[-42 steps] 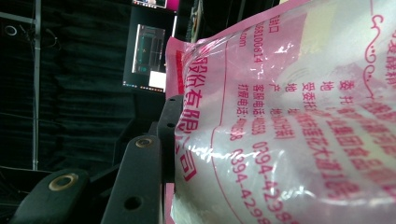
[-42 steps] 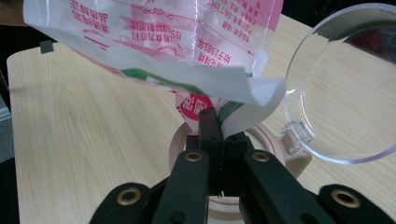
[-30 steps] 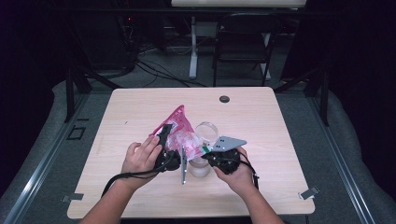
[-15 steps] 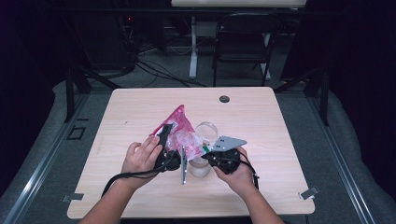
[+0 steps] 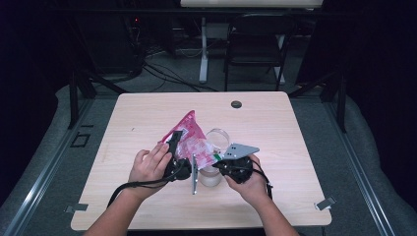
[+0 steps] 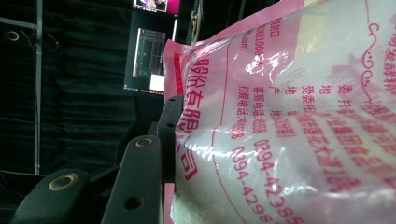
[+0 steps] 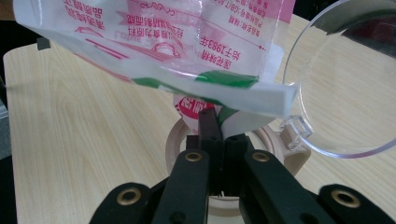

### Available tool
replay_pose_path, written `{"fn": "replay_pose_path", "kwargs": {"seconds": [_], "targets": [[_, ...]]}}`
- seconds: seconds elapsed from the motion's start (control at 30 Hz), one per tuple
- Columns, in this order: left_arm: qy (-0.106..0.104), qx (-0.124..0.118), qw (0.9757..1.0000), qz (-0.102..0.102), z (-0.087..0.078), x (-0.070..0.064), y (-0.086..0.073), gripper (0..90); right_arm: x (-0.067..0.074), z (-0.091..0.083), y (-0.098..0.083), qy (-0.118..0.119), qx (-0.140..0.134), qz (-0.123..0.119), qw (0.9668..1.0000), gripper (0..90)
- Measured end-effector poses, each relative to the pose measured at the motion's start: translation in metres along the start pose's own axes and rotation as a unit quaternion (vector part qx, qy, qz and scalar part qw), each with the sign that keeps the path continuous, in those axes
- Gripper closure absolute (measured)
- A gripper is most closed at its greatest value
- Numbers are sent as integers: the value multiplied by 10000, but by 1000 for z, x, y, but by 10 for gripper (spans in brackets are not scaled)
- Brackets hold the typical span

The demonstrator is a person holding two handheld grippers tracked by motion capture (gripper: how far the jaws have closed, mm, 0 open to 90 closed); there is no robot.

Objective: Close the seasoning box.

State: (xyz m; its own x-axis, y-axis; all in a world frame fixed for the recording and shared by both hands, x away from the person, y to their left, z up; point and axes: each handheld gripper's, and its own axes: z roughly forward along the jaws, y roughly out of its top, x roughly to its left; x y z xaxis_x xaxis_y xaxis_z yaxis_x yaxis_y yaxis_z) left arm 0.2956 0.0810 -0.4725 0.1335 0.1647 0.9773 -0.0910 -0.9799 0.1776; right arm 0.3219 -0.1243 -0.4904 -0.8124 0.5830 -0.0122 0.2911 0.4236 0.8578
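A pink and clear plastic bag [image 5: 189,133] with red printing is held up over the table between both grippers. My left gripper [image 5: 175,145] is shut on the bag's side; the bag [image 6: 289,121] bulges against one black finger [image 6: 170,135] and hides the other. My right gripper [image 7: 215,125] is shut on the bag's lower corner [image 7: 224,116], just under its white and green sealed edge. Below that corner stands a jar with a wooden rim [image 7: 175,140], its clear hinged lid [image 7: 345,88] swung open. In the high view the jar [image 5: 210,176] sits between the two hands.
The light wooden table [image 5: 147,113] has bare surface on every side of the hands. A small black round disc [image 5: 236,104] lies near the far edge. A dark chair [image 5: 253,44] and cables stand on the floor beyond the table.
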Motion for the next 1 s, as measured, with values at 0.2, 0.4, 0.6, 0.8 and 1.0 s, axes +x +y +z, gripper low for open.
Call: {"fn": "replay_pose_path", "kwargs": {"seconds": [0.2, 0.4, 0.6, 0.8, 1.0], "targets": [[8, -11, 10000, -3, 0, 0, 0, 640, 0, 0, 0, 8, 12, 8, 10000, 900], [23, -23, 10000, 34, 0, 0, 1, 640, -1, 1, -1, 13, 53, -3, 10000, 900], [-24, 40, 10000, 65, 0, -2, 2, 639, 0, 3, -1, 13, 120, -13, 9999, 900], [-24, 10, 10000, 63, 1, -2, 1, 640, 0, 3, -1, 15, 121, -3, 9999, 900], [-16, 9, 10000, 69, 1, -2, 2, 639, 0, 3, -1, 31, 134, -13, 9999, 900]]}}
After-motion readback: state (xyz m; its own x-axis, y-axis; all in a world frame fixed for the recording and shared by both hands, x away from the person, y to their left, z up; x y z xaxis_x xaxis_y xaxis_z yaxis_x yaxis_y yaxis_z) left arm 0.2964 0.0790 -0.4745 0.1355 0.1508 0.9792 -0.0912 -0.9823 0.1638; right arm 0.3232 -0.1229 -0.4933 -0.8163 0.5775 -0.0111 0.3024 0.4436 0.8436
